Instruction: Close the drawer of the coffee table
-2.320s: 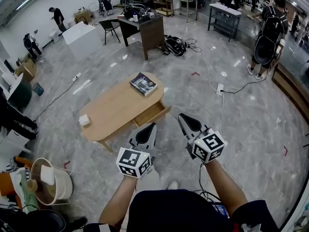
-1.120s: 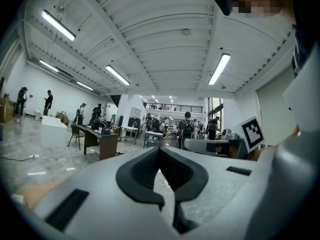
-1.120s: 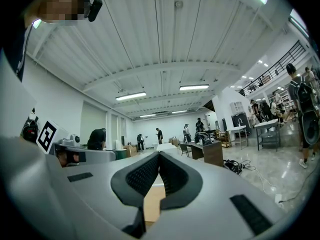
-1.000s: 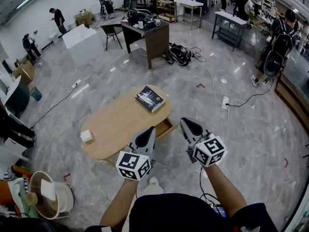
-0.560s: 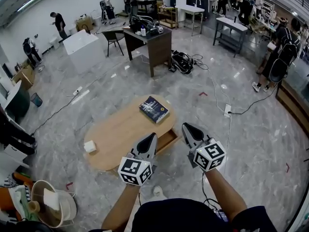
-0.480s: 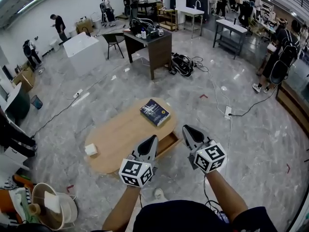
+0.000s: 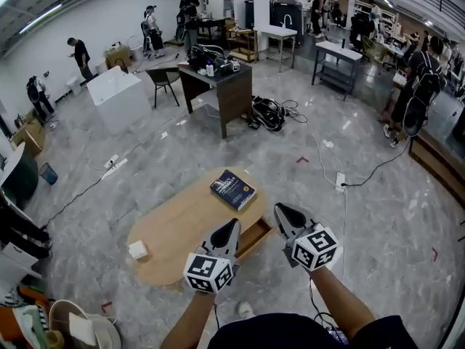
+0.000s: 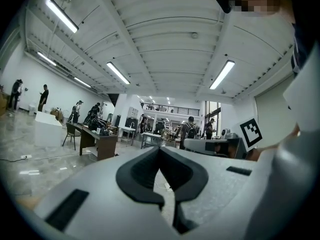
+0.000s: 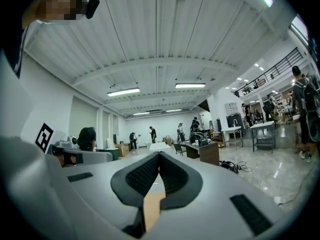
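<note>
The oval wooden coffee table [image 7: 185,224] stands on the grey marble floor just ahead of me in the head view. Its drawer [image 7: 256,233] sticks out open from the near right side. A dark book [image 7: 232,189] lies on the table's far end and a small white box [image 7: 136,250] on its near left end. My left gripper [image 7: 233,222] hangs shut and empty above the table's near edge, beside the drawer. My right gripper [image 7: 278,208], also shut and empty, hovers just right of the drawer. In both gripper views the jaws [image 8: 160,150] [image 9: 159,155] point level into the hall.
A dark desk [image 7: 218,86] and a white block [image 7: 115,97] stand beyond the table. Bags [image 7: 269,113] and cables with a power strip [image 7: 338,181] lie on the floor to the right. A round basket [image 7: 80,331] sits at the lower left. Several people stand far off.
The table and drawer have come nearer to me and the grippers. Both grippers stay shut, held out in front; the drawer stays open.
</note>
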The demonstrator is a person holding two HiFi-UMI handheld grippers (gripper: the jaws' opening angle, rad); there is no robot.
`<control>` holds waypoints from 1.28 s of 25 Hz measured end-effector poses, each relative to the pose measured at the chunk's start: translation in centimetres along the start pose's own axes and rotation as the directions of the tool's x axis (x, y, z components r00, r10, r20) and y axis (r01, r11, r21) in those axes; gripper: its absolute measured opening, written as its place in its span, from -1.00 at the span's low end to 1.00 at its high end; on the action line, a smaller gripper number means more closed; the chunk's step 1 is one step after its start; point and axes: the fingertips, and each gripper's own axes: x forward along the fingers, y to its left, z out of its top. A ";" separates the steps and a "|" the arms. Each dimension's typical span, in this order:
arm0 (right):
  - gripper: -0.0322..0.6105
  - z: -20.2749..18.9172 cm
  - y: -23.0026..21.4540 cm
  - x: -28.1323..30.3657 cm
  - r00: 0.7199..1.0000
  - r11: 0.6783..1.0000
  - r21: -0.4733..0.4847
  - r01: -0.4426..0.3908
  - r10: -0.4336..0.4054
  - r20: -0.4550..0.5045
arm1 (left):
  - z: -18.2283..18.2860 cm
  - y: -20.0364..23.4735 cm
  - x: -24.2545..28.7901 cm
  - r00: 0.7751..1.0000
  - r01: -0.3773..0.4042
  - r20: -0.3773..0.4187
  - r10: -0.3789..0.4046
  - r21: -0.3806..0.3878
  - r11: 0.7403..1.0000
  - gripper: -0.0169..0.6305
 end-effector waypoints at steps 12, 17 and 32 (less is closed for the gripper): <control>-0.85 -1.3 2.2 3.0 1.000 1.000 -0.014 0.005 -0.005 -0.021 | -0.3 3.7 -0.8 1.000 0.011 0.021 -0.010 -0.033 0.999 -0.95; -0.85 -1.9 2.0 2.9 1.000 1.000 -0.002 0.005 -0.005 -0.028 | -0.1 4.8 -0.6 1.000 0.005 0.024 -0.005 -0.023 1.000 -0.95; -0.85 -3.3 0.5 0.9 0.998 1.000 -0.022 -0.003 0.002 -0.071 | -2.1 3.2 0.9 1.000 -0.003 0.005 0.004 -0.074 0.997 -0.95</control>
